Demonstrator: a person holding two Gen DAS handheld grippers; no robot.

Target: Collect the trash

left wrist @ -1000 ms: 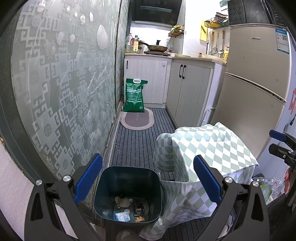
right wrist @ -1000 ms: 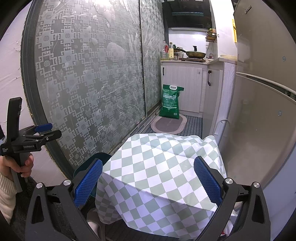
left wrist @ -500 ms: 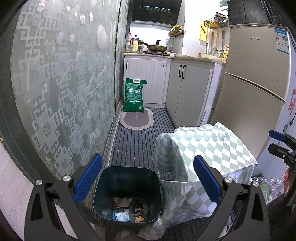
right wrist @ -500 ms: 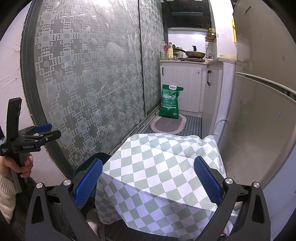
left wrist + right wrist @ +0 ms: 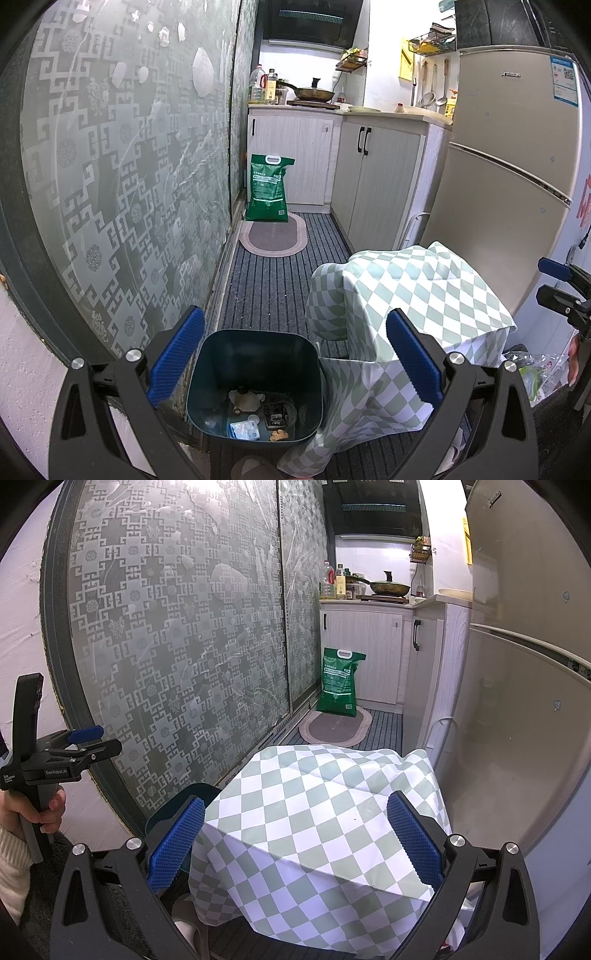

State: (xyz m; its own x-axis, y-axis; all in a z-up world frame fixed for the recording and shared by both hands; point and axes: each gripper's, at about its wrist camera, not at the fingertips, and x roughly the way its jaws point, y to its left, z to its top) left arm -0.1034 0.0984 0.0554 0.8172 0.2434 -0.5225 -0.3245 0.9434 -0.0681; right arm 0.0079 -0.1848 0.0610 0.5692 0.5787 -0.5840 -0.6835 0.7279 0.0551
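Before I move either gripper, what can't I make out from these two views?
- Under the checkered cloth: hidden in both views by the cloth itself.
- Trash bin contents, left wrist view: too small to identify.
- Clear plastic bag, left wrist view: cut off by the left gripper frame.

One dark teal trash bin (image 5: 255,354) is seen, with roughly five scraps of trash (image 5: 258,413) counted inside. One checkered cloth (image 5: 413,295), one green sack (image 5: 269,188), one oval mat (image 5: 273,236), one refrigerator (image 5: 509,177) and one frying pan (image 5: 312,94) are noted.
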